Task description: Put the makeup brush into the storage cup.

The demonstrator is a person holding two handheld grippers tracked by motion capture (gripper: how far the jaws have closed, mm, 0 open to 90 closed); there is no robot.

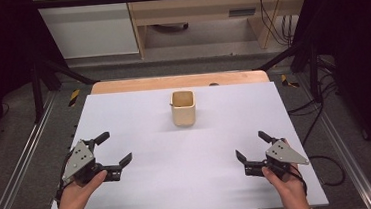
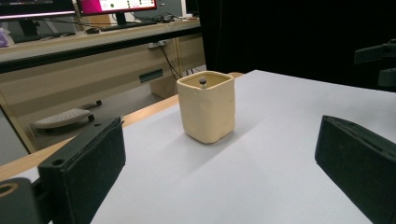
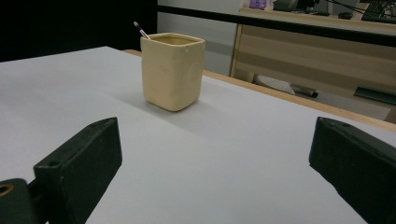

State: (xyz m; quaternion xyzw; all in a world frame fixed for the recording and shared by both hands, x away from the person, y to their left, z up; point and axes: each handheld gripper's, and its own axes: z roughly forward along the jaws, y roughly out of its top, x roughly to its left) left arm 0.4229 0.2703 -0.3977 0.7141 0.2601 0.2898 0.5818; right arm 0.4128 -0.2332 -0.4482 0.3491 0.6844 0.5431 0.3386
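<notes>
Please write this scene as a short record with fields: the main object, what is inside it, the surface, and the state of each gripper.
main object: cream square cup, upright, toward the far middle of the table
contents: a thin stick with a dark tip, leaning out past the rim
surface: white table top
left gripper: open, fingers wide apart, holding nothing, apart from the cup
right gripper: open, holding nothing, apart from the cup
background: wooden desk behind the table

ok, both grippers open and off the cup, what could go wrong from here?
1. The cup is tall with rounded sides and stands alone; a push from the left gripper or the right gripper could tip it.
2. A thin stick pokes above the rim; a jaw coming from above may catch it.
</notes>
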